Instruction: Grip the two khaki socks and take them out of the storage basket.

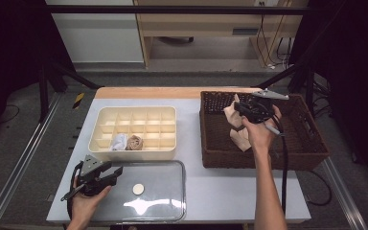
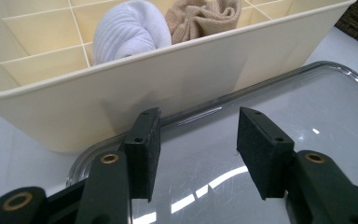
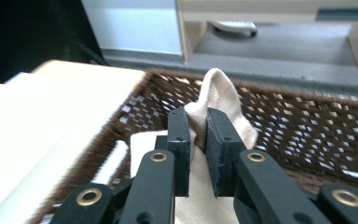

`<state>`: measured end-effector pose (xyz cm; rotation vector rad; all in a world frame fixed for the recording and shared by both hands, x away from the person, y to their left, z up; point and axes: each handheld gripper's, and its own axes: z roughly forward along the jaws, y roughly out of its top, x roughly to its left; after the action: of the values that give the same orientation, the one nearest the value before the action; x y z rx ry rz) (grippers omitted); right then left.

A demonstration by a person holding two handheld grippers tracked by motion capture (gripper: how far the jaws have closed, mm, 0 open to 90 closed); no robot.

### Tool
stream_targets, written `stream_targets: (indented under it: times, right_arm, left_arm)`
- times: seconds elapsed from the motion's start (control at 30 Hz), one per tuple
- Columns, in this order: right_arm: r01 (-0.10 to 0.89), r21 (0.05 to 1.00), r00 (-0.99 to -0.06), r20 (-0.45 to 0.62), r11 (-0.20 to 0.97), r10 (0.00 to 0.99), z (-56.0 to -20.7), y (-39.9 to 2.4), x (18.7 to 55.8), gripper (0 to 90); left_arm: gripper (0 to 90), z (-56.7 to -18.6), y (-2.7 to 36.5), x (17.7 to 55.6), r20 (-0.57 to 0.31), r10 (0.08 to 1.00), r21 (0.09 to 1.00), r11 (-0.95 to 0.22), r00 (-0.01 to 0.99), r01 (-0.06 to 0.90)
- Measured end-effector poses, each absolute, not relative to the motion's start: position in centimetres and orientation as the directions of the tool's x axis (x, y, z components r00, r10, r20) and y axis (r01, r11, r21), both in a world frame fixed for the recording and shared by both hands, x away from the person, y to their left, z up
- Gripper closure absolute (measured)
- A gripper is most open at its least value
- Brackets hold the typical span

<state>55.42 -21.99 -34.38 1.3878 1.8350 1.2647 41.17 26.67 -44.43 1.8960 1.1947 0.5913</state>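
High view first: I see the white table (image 1: 220, 191) across the middle of the frame, and at right of centre on it the dark woven basket (image 1: 311, 143), the biggest thing on it. Left of centre sits the cream divided box (image 1: 100, 139), with a clear lid (image 1: 163, 201) lying flat just below it, toward the lower left; a small round pale disc (image 1: 138, 189) shows on the lid.

My right gripper (image 1: 242, 109) is over the basket, upper right of centre, and it has a cream sock (image 1: 239, 136) pinched by one end, the rest hanging down into the basket. In the right gripper view the jaws are clamped tight on that sock's (image 3: 221, 100) fold at frame centre, with the basket's weave (image 3: 307, 130) behind.

My left gripper (image 1: 117, 171) rests at the lower left, at the lid's left end. In the left gripper view its jaws stand apart with nothing between them, above the lid (image 2: 307, 121).

Smallest: a rolled white sock (image 1: 120, 142) and a rolled tan sock (image 1: 135, 142) sit in neighbouring compartments along the box's front row.
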Motion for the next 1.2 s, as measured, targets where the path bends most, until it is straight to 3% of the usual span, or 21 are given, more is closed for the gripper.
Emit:
stream_targets:
  times: [0.5,1.2]
  right_arm:
    - [0.314,0.944,-0.544,0.091,0.102,0.834,-29.7,-19.0,48.9,81.2]
    - [0.284,0.943,-0.747,0.104,0.174,0.657,-31.5,-13.2,43.7,81.2]
  left_arm:
    - [47.7,-44.4,26.8,41.2,-0.041,0.902,0.819,-0.215,0.429,0.531]
    - [47.7,-44.3,27.0,41.1,-0.044,0.906,0.822,-0.206,0.420,0.530]
